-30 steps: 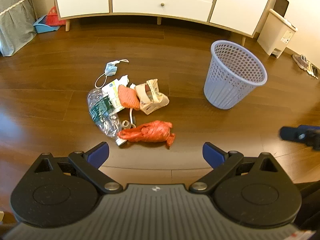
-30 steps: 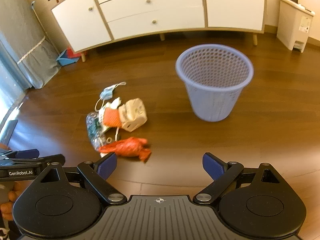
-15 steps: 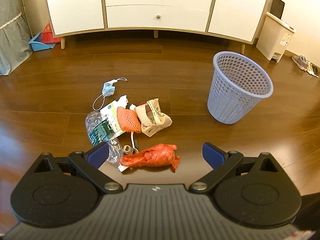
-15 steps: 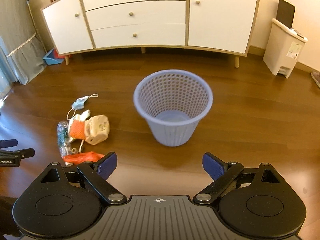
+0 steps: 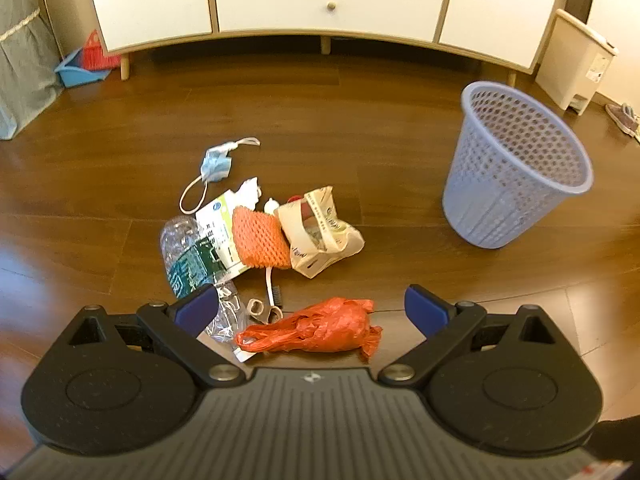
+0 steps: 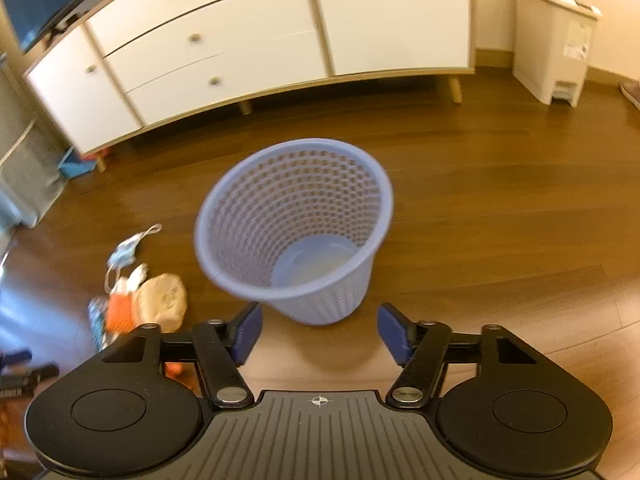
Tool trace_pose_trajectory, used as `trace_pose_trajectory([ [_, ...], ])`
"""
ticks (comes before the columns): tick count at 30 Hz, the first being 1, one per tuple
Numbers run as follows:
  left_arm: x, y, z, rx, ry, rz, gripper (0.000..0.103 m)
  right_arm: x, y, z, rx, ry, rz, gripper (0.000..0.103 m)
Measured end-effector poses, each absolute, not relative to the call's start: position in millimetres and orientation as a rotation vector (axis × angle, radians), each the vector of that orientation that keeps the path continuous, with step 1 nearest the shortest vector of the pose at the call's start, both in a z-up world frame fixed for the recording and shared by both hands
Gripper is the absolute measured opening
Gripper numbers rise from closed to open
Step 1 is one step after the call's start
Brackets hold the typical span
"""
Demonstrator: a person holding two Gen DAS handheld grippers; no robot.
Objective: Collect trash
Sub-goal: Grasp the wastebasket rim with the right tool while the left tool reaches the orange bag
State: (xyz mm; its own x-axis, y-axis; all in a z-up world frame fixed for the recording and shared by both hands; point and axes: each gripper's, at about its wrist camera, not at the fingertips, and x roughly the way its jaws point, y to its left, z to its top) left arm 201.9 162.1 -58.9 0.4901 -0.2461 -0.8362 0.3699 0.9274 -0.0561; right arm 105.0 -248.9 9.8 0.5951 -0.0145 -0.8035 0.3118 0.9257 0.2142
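The left gripper (image 5: 312,308) hangs with its blue-padded jaws spread wide and empty above the brown wood-plank floor (image 5: 360,128), just over a crumpled orange plastic bag (image 5: 316,330). Beyond it the trash lies in one tight cluster: one crushed clear plastic bottle (image 5: 188,256), one orange foam net sleeve (image 5: 258,240), one beige printed plastic bag (image 5: 320,236), one white printed wrapper (image 5: 218,220) and one blue face mask (image 5: 216,166). Bare floor separates the cluster from the single lavender perforated plastic basket (image 6: 296,224), standing upright. The right gripper (image 6: 320,334), jaws apart and empty, is near the basket's base. A white sideboard (image 6: 240,40) and one white pedal bin (image 6: 556,36) line the floor's far edge.
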Motion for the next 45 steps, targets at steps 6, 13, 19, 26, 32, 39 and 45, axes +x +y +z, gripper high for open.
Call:
trace_pose_trajectory([
  [6, 220.3, 160.0, -91.7, 0.152, 1.035, -0.345, 0.097, 131.9, -288.2, -25.1, 0.502, 0.903, -0.224, 0.045],
  [13, 239.6, 148.3, -114.6, 0.179, 1.051, -0.347, 0.096, 153.6, -312.1, -51.9, 0.595, 0.896, -0.283, 0.038],
  [19, 242.7, 141.5, -128.8, 0.236, 1.038, -0.376, 0.096, 163.4, -318.9, -63.9, 0.649, 0.908, -0.271, 0.03],
  [26, 240.5, 142.3, -152.4, 0.251, 1.065, -0.405, 0.096, 168.9, -309.2, -74.6, 0.668, 0.957, -0.265, 0.024],
  [32, 230.1, 132.6, -176.4, 0.309, 1.079, -0.474, 0.096, 163.3, -306.8, -73.6, 0.738, 0.985, -0.297, 0.02],
  [39, 218.0, 121.7, -200.1, 0.449, 1.062, -0.573, 0.092, 158.3, -310.5, -64.8, 0.711, 1.017, -0.305, 0.019],
  [45, 218.1, 120.2, -223.4, 0.526, 1.065, -0.626, 0.084, 154.9, -312.7, -59.9, 0.63, 1.045, -0.3, 0.018],
])
